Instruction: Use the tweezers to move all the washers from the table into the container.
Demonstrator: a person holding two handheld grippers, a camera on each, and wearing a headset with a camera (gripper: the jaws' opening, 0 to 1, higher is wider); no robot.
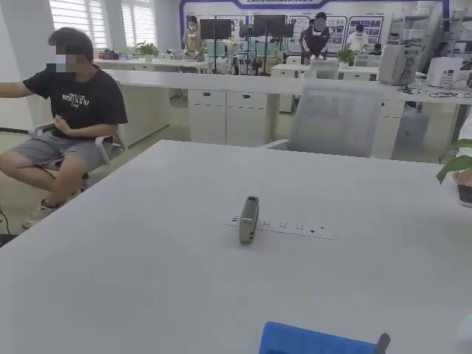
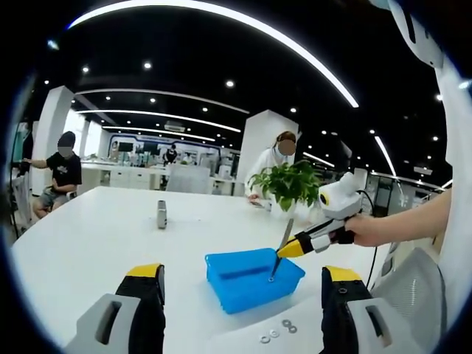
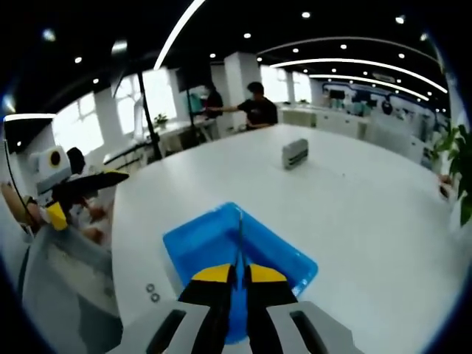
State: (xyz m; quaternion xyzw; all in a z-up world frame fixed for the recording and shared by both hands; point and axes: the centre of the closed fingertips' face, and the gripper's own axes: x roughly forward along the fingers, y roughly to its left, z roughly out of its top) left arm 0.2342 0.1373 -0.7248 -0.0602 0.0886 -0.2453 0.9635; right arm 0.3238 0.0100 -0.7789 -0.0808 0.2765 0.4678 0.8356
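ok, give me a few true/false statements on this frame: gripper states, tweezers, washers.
1. The right gripper is shut on the tweezers. True.
2. The tweezers' tips point down into the blue container. True.
3. The left gripper is holding a washer. False: its jaws stand wide apart and grip nothing.
4. Every washer is already in the container. False: several washers lie on the table beside it.
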